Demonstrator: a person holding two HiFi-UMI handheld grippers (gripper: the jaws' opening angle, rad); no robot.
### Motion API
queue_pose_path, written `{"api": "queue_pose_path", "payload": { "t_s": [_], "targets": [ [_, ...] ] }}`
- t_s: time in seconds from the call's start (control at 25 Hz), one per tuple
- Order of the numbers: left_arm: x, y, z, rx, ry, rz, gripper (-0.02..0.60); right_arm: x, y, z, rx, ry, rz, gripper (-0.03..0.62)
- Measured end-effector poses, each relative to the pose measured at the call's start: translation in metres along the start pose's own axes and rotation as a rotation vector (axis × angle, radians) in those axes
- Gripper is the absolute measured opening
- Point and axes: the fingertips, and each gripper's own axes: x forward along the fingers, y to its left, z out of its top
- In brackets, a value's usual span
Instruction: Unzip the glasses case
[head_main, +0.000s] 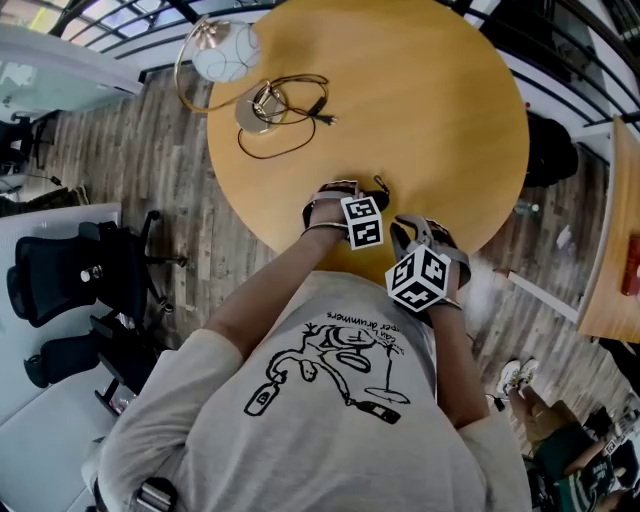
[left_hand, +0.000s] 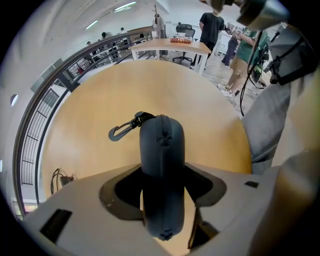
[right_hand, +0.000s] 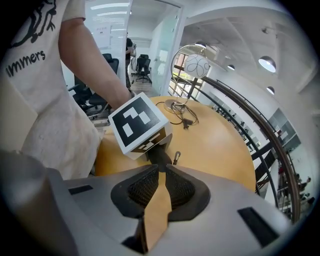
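Observation:
A dark grey glasses case stands on its edge on the round wooden table, zipper seam up. A black clip hangs off its far end. My left gripper points steeply down over the case, open, with one jaw on either side of it. In the head view the left gripper covers most of the case. My right gripper is shut and I see nothing between its jaws. Its tips sit just short of the case's near end, beside the clip. From above, the right gripper is at the table's near edge.
A lamp with a glass globe and a tangle of black cable lie at the table's far left. Black office chairs stand on the floor to the left. People stand by another table beyond.

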Motion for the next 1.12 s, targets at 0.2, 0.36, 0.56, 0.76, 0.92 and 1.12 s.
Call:
{"api": "queue_pose_path", "payload": {
  "t_s": [0.2,0.36,0.56,0.76,0.92,1.12],
  "targets": [
    [0.0,0.0,0.0,-0.018,-0.037,0.004,0.247,0.002,0.003,-0.001,0.003,0.008,0.008,0.032],
    [-0.003,-0.002,-0.003,-0.04,-0.055,0.009,0.249,0.002,0.007,-0.001,0.001,0.007,0.011,0.032],
    [-0.016,0.0,-0.009,-0.089,-0.095,0.023,0.249,0.003,0.006,0.001,-0.001,0.001,0.012,0.032],
    [-0.036,0.004,-0.017,-0.143,-0.142,0.057,0.249,0.004,0.005,0.007,0.0,-0.018,0.015,0.032],
    [-0.063,0.007,-0.013,-0.204,-0.213,0.077,0.249,0.003,0.004,0.009,0.013,-0.035,0.023,0.032],
    [-0.117,0.012,0.002,-0.36,-0.401,0.085,0.232,-0.006,-0.006,0.023,0.109,-0.128,0.024,0.032]
  ]
}}
